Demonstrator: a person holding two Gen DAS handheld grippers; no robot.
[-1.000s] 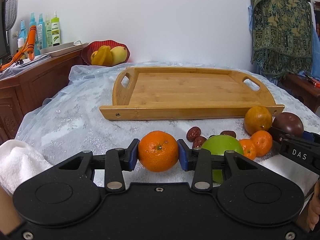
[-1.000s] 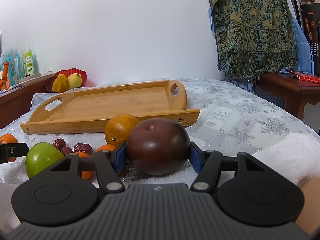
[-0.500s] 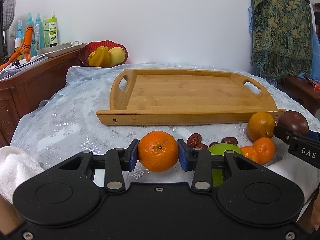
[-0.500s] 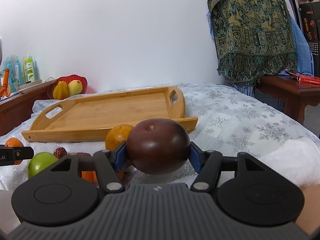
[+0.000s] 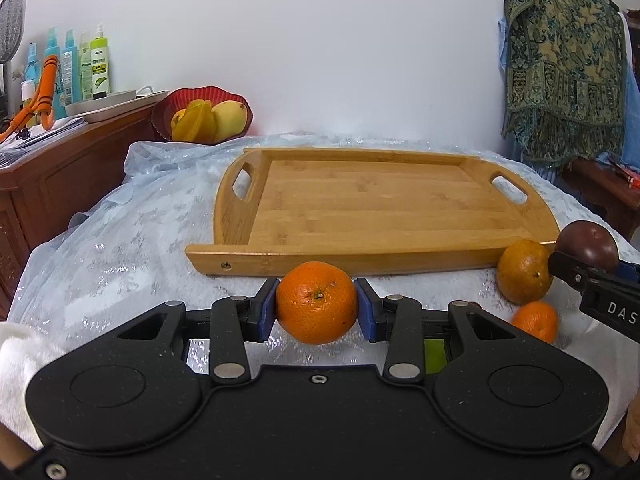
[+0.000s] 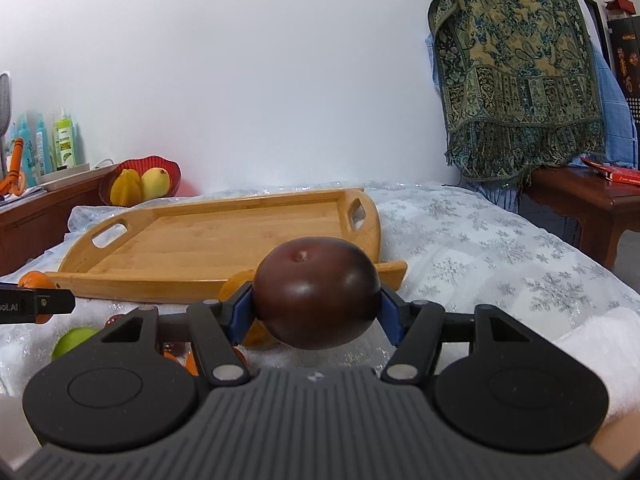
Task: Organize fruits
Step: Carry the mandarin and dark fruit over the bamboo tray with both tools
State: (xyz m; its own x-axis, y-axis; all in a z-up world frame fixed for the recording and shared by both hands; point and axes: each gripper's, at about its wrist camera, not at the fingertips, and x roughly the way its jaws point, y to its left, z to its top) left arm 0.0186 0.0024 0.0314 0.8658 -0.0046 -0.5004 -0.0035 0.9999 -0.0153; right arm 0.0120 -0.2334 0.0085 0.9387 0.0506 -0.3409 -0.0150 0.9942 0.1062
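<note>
My left gripper point(image 5: 316, 305) is shut on a small orange tangerine point(image 5: 316, 302), held above the tablecloth just before the near rim of the wooden tray point(image 5: 360, 258). My right gripper point(image 6: 316, 305) is shut on a dark purple round fruit point(image 6: 317, 292), also raised, near the tray's point(image 6: 120, 294) right front corner. In the left wrist view that purple fruit point(image 5: 588, 245) and the right gripper's fingers point(image 5: 576, 276) show at the right edge. On the cloth lie a larger orange point(image 5: 524, 271), a small tangerine point(image 5: 535, 321) and a green apple point(image 6: 72, 341).
A red bowl of yellow fruit point(image 5: 202, 117) stands behind the tray at the back left. A wooden sideboard point(image 5: 60, 168) with bottles runs along the left. A patterned cloth point(image 6: 516, 92) hangs at the right over a low wooden table point(image 6: 592, 196). White towels point(image 5: 16, 364) lie near me.
Both grippers have lifted their fruits and come closer to the tray. The loose fruits on the cloth have dropped lower in both views, and the red dates are now hidden.
</note>
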